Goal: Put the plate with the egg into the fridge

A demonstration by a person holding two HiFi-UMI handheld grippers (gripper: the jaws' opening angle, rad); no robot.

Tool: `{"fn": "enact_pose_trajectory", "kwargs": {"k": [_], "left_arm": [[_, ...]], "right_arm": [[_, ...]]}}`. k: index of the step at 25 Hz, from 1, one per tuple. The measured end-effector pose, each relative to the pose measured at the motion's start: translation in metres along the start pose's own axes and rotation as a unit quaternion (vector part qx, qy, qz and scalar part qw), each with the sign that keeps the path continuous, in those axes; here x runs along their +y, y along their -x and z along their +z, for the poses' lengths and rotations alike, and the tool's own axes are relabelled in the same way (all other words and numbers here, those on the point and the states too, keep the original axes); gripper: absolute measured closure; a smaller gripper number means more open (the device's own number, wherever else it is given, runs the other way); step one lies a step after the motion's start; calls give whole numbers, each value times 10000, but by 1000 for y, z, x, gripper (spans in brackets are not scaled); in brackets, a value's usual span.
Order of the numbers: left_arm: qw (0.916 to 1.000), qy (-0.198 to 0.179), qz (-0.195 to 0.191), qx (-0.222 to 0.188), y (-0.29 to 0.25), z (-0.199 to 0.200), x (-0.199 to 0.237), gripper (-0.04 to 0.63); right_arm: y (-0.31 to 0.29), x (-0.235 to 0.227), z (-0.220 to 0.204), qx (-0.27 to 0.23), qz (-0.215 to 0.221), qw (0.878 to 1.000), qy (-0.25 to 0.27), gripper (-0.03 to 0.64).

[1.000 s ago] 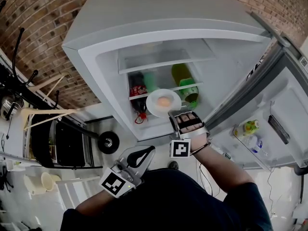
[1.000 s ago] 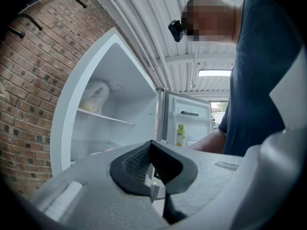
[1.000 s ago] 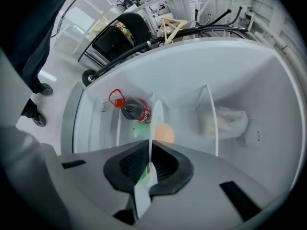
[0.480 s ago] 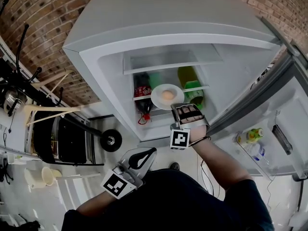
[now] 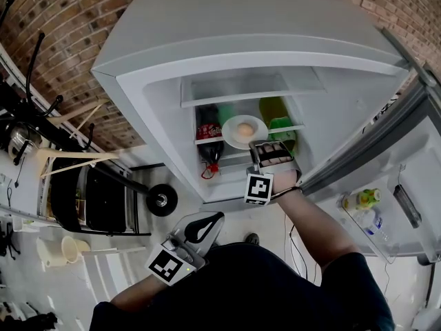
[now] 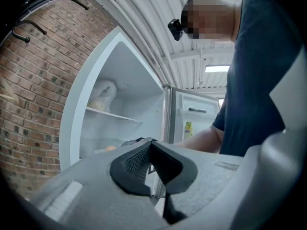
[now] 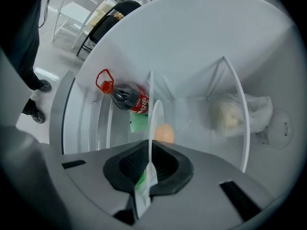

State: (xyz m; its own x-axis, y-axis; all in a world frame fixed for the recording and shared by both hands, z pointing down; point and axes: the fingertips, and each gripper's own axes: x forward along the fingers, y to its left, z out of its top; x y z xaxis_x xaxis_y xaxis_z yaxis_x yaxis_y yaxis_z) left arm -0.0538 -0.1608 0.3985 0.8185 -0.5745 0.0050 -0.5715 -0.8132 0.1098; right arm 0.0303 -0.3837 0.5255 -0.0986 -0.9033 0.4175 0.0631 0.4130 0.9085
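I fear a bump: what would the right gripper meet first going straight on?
Likely the shelf edge, which lies level with its plate; past that, the fridge's back wall. Depth is unclear.

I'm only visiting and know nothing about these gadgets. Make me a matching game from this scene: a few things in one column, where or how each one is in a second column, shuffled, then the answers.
Things:
1. egg
2. plate
3. cola bottle
4. left gripper

Places or states:
A. jaws together, nothing between them
B. inside the fridge, left of the plate in the head view
C. lying on the plate
D. rim pinched in the jaws of the right gripper

Pairs: 1-C, 2-D, 3-B, 4-A.
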Motion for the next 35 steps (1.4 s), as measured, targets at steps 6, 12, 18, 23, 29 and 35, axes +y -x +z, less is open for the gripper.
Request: {"fn": "enact_pose_trajectory", "kwargs": {"k": [6, 12, 18, 23, 29, 35], "left_arm": [[10000, 28, 79, -16, 1, -1, 4, 595], [9999, 89, 143, 21, 4, -3, 6, 595], [9997, 170, 154, -26, 5, -4, 7, 595], [9996, 235, 151, -57, 5, -6, 5, 595], [9995, 295, 112, -63, 4, -8, 5, 595], [9996, 274, 64, -70, 1, -7, -1, 595]], "right_arm": [[-18, -4, -4, 41, -2, 10000, 65, 595], [-32, -3, -4, 42, 221, 9997, -42, 591], [-43, 3, -3, 100, 570, 9983, 47, 575], [-47, 5, -2, 130, 618, 9979, 106, 571], [-49, 5, -2, 144, 638, 9978, 88, 566], [-50, 12, -4, 83, 744, 9972, -91, 514]]}}
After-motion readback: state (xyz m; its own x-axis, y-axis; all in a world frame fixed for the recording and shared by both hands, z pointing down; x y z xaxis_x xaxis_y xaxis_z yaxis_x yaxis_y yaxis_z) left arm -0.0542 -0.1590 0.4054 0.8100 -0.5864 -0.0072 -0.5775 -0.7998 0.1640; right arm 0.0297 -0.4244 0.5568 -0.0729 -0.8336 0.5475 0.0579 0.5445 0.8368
